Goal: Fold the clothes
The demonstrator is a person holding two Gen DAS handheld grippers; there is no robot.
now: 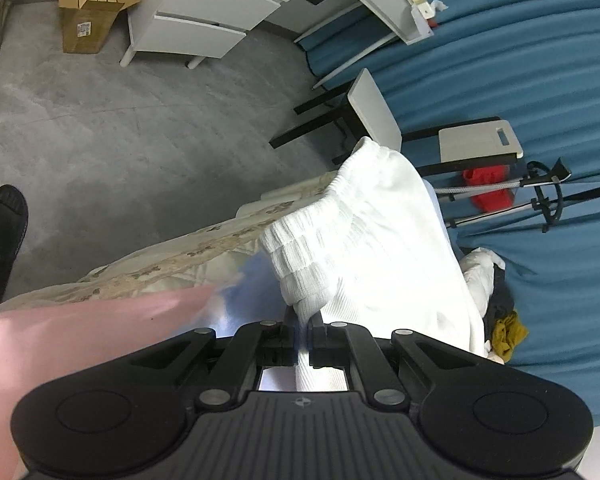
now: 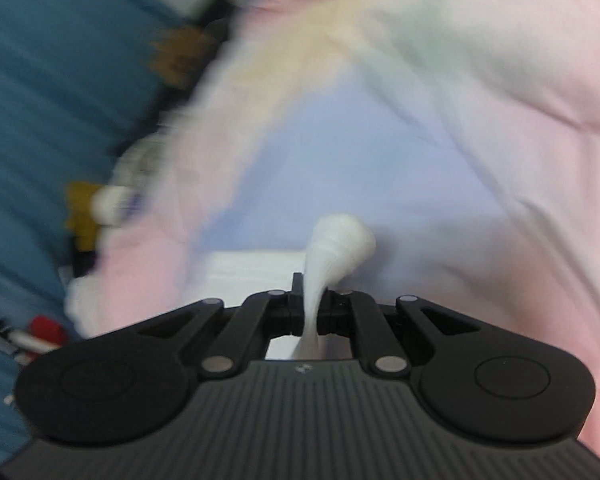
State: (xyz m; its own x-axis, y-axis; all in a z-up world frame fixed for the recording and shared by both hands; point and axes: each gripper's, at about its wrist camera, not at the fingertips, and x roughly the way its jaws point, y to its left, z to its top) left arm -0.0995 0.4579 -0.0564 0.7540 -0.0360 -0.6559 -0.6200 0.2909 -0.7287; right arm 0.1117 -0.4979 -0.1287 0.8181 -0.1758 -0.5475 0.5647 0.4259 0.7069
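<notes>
A white ribbed knit garment (image 1: 364,232) with an elastic band hangs raised in the left wrist view, above a pastel pink and lilac sheet (image 1: 100,320). My left gripper (image 1: 303,322) is shut on its lower edge. In the blurred right wrist view my right gripper (image 2: 312,300) is shut on a bunched white corner of the garment (image 2: 340,240), which stands up between the jaws. Below it lies the pastel sheet (image 2: 460,140), with a flat white part of the garment (image 2: 252,268) just past the fingers.
A pile of other clothes, white, dark and mustard (image 1: 496,312), lies at the right on a blue cover (image 1: 540,60). Grey floor (image 1: 140,140), a white drawer unit (image 1: 204,16), a cardboard box (image 1: 92,4), a black-legged stand (image 1: 380,112) and a tripod (image 1: 540,196) are beyond the bed.
</notes>
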